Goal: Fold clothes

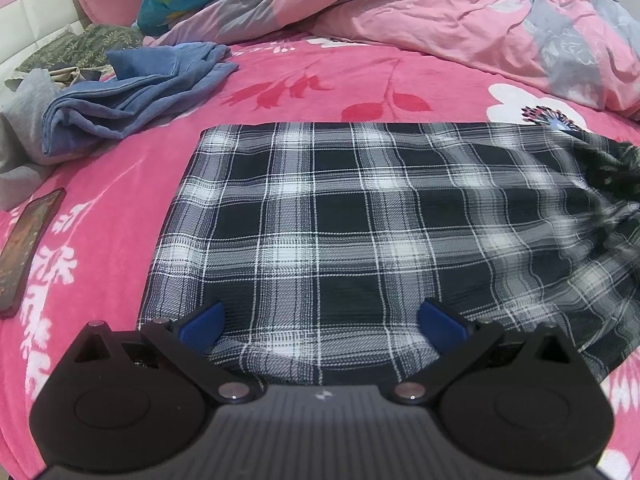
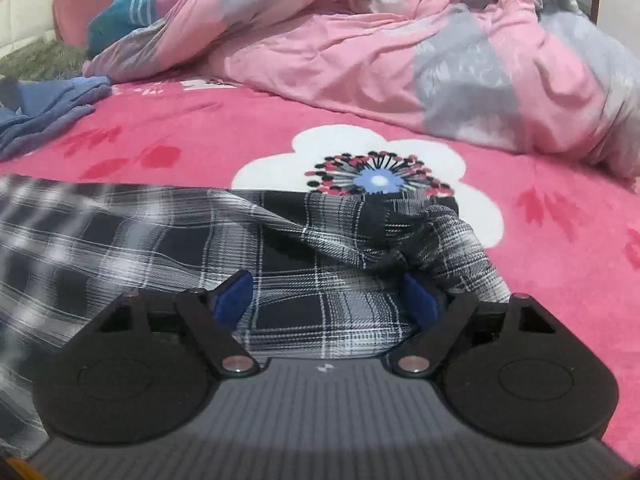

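Just ahead of both wide-apart grippers, left gripper (image 1: 322, 322) and right gripper (image 2: 326, 300) (nothing clamped), plaid garment (image 1: 340, 216) flat on pink blanket (image 1: 312, 80)

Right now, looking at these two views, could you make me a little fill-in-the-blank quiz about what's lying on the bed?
1. The plaid garment lies on a blanket whose main colour is ____.
2. Both the left gripper and the right gripper have their jaws ____.
3. The crumpled garment beyond the plaid one's left edge is ____ in colour.

Missing words: pink; open; blue
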A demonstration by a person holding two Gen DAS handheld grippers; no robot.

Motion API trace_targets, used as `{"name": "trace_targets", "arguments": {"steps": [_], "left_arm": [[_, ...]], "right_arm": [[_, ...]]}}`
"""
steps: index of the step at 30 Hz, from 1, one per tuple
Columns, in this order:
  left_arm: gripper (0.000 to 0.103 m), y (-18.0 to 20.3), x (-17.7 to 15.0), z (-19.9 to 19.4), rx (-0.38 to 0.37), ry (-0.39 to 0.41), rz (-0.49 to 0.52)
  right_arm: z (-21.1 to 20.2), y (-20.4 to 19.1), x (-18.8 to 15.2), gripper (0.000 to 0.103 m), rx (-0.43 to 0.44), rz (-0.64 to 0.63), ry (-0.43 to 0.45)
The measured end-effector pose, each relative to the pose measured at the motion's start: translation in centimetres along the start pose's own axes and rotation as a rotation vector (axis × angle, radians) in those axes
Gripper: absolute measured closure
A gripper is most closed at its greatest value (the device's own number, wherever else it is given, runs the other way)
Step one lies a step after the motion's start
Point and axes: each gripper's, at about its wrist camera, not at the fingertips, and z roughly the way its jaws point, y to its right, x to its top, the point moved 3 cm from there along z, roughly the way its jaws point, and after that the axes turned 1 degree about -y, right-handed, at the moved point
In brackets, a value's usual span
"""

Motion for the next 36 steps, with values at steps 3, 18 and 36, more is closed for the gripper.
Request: {"name": "trace_targets", "arguments": {"steps": [3,18,36], "left_arm": [[0.000,0.0,0.0,0.0,0.000,0.001,0.000],[0.000,-0.2,0.1,-1.3,-0.035,0.068,-0.006],[0.000,-9.9,-4.6,-8.2,-0.080,0.176,-0.191]], "right_arm": [[-2.6,-0.5,-0.1,0.023,0.081,0.048,0.031],[-6.5,-7.3,-6.6,0.018,0.185,-0.144,0.040],[-9.0,-8.3,-6.1,0.017,0.218,-0.159,0.109]]}}
